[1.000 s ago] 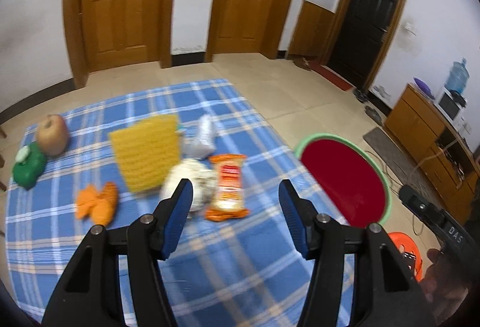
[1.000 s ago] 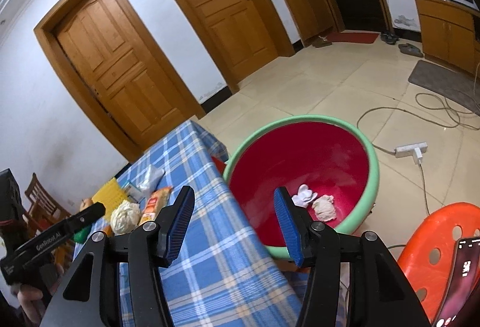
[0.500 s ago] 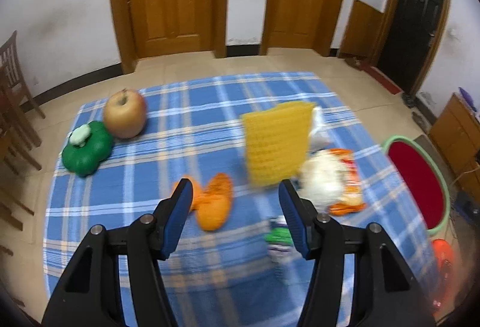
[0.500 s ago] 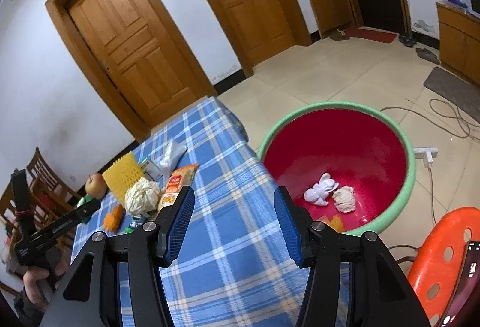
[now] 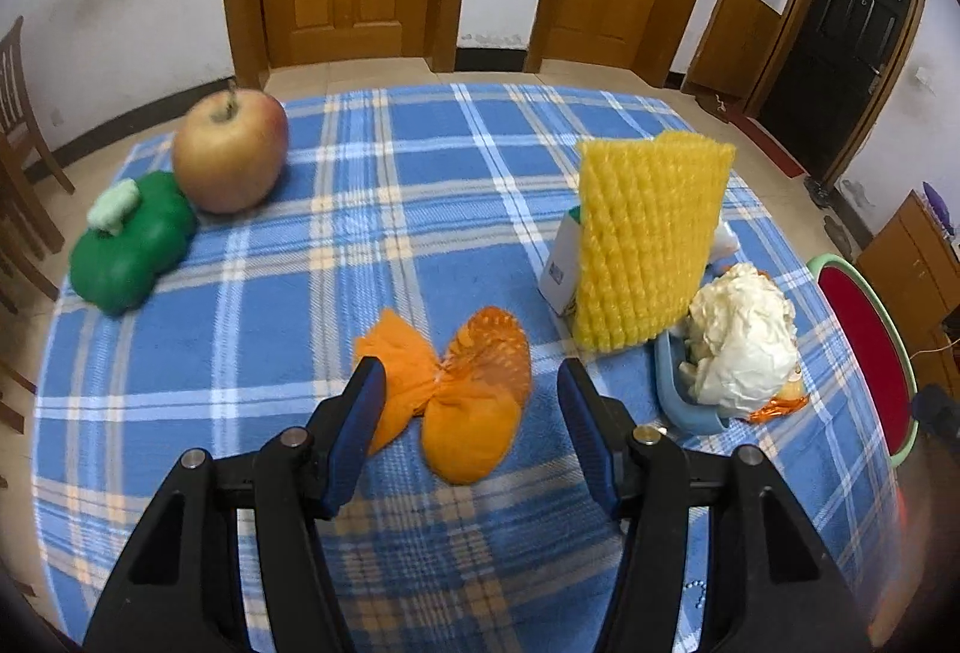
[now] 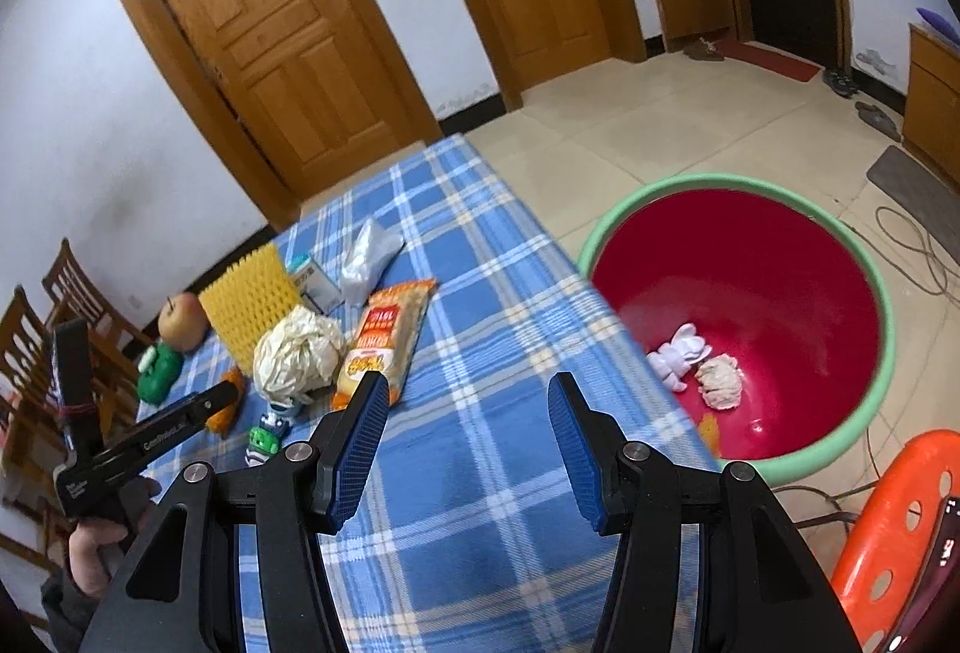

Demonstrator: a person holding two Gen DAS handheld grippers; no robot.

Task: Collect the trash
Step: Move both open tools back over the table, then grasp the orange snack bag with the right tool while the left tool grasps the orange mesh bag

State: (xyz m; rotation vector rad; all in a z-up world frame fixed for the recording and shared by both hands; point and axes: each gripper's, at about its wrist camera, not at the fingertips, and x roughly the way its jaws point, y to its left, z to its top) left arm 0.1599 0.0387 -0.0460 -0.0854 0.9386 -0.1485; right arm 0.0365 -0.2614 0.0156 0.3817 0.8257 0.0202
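The left gripper (image 5: 468, 401) is angled down over a blue plaid tablecloth (image 5: 372, 233), its blue-padded jaws held apart with nothing clamped; a crumpled orange net (image 5: 456, 389) is seen lying on the cloth in the gap between them, whether touched by the pads cannot be told. Just beyond the right jaw, a yellow foam sleeve (image 5: 648, 245) is stood upright against a small white carton (image 5: 561, 263), and a crumpled white paper wad (image 5: 741, 341) is seen beside it, resting on a blue dish (image 5: 678, 401). Far off past the left jaw, an apple (image 5: 231, 152) and a green toy pepper (image 5: 129, 245) are set touching near the cloth's edge.

The right gripper (image 6: 468, 431) is tilted down over the near corner of the table, jaws likewise apart and empty. Ahead of its left jaw an orange snack wrapper (image 6: 387, 335) is laid flat, with a clear plastic bag (image 6: 369, 260) beyond it. Past the right jaw, off the table's edge, a red basin with a green rim (image 6: 750, 293) is placed on the tiled floor, two pale scraps (image 6: 702, 365) already lying inside. An orange stool (image 6: 900, 509) is seen nearer than the basin. The person's left hand (image 6: 96, 551) is shown at the far left, wrapped around the other tool's handle.
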